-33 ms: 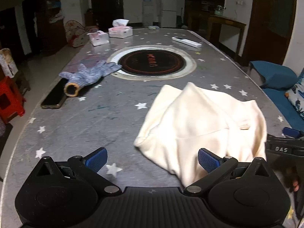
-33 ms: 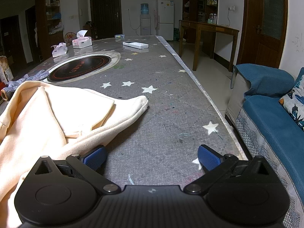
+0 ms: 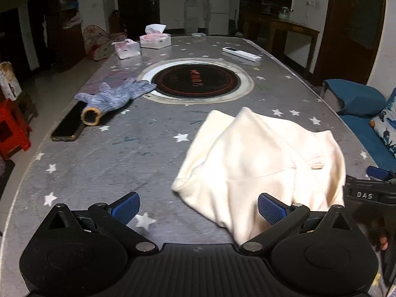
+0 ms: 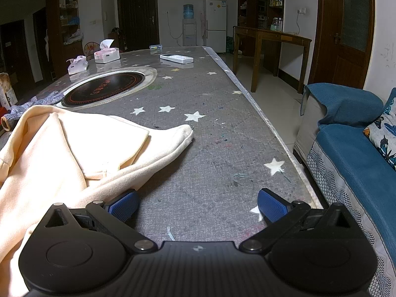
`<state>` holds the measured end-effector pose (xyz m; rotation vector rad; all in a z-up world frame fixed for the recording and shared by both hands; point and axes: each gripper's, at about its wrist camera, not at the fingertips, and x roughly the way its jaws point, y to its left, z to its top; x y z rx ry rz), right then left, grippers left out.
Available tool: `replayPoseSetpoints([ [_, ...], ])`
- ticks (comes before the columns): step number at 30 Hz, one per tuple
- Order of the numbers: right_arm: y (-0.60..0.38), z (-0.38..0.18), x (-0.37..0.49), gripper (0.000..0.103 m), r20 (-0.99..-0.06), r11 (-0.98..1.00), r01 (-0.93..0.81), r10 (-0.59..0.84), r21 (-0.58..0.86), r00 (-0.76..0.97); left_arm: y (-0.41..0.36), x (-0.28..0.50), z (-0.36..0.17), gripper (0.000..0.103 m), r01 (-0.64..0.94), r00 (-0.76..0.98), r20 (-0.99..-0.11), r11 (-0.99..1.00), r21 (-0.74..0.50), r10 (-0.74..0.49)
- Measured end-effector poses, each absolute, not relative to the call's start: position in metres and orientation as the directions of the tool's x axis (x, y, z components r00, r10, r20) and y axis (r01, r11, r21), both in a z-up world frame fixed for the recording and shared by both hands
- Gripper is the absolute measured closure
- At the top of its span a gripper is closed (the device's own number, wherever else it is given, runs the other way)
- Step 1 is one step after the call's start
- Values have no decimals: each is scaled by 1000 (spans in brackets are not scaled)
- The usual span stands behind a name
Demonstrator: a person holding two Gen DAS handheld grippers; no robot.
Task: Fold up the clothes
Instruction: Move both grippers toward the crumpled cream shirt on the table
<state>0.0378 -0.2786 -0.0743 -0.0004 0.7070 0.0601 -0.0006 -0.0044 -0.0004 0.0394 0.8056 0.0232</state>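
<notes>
- 1 cream garment [image 3: 259, 163] lies rumpled on the near right part of the table [image 3: 123, 153], soft and fleecy, folded over itself in loose layers, with a rounded sleeve end [image 4: 183, 133] stretched out flat toward the right edge.
- 2 grippers are in play: the left gripper [image 3: 196, 206] hangs low over the table with its 2 blue ribbed pads spread wide, gripping nothing; its right pad [image 3: 269, 208] sits in front of the garment's near hem.
- The right gripper [image 4: 196, 205] is spread wide too, nothing between the pads; its left pad [image 4: 123, 206] is right at the edge of the cloth, though I cannot tell whether it touches.
- 2 tissue boxes at the far end, each with a tissue poking out of the top: the bigger pink-and-white tissue box [image 3: 155, 40] and the smaller tissue pack [image 3: 126, 48] just beside it.
- 1 knitted blue-grey glove [image 3: 113, 96], tan cuff open like a tube, fingertips reaching the rim of the round black cooktop [image 3: 195, 83] set in a pale ring.
- 1 flat dark phone [image 3: 68, 125] beside the glove, 1 long white remote [image 3: 241, 54] far right.
- The table cover is grey, felt-like, dotted with white stars.
</notes>
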Motion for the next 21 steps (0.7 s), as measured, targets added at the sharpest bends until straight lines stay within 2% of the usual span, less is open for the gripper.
replayPoseSetpoints([
  [5,-278,-74,38,0,-650,998,-55,53,16,758,-28,-1,-3,0,-18,683,-724,993,114,95],
  [13,-279,-72,36,0,-655,998,-59,57,19,754,-16,1,5,0,25,670,-742,1000,-1,-18],
  [21,-282,-57,17,0,-645,996,-89,83,24,760,-16,-4,9,0,34,678,-735,999,-10,-31],
])
